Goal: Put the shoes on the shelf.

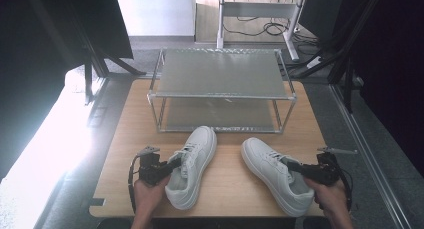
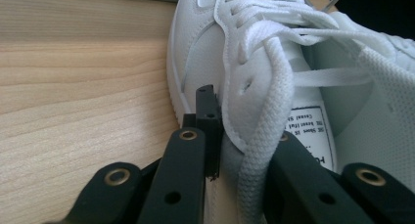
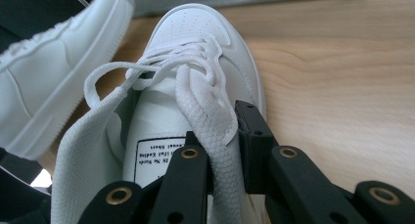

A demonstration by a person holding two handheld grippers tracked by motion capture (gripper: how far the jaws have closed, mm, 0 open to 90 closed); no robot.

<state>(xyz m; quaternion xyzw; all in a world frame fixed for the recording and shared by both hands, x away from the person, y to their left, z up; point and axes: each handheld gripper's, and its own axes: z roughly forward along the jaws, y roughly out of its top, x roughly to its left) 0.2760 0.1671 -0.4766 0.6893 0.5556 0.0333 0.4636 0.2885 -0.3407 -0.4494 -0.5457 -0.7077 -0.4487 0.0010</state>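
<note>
We see the left tongs [image 1: 172,165] closed on the collar of the left shoe [image 1: 192,164]. The right tongs [image 1: 295,166] are closed on the collar of the right shoe [image 1: 275,173], and both shoes rest on the counter [image 1: 130,139].

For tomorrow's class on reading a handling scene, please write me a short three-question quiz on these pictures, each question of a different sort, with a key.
1. True or false: the left tool is shut on the side wall of the left shoe.
2. Multiple choice: where is the metal rack? A) behind the shoes on the wooden table; B) on the floor; C) on top of a shoe.
3. Fill in: the right tool grips the right shoe at its ____, beside the laces.

Key
1. True; one jaw is outside the shoe, the other inside.
2. A
3. Collar (opening edge), as the right gripper view shows.
</note>
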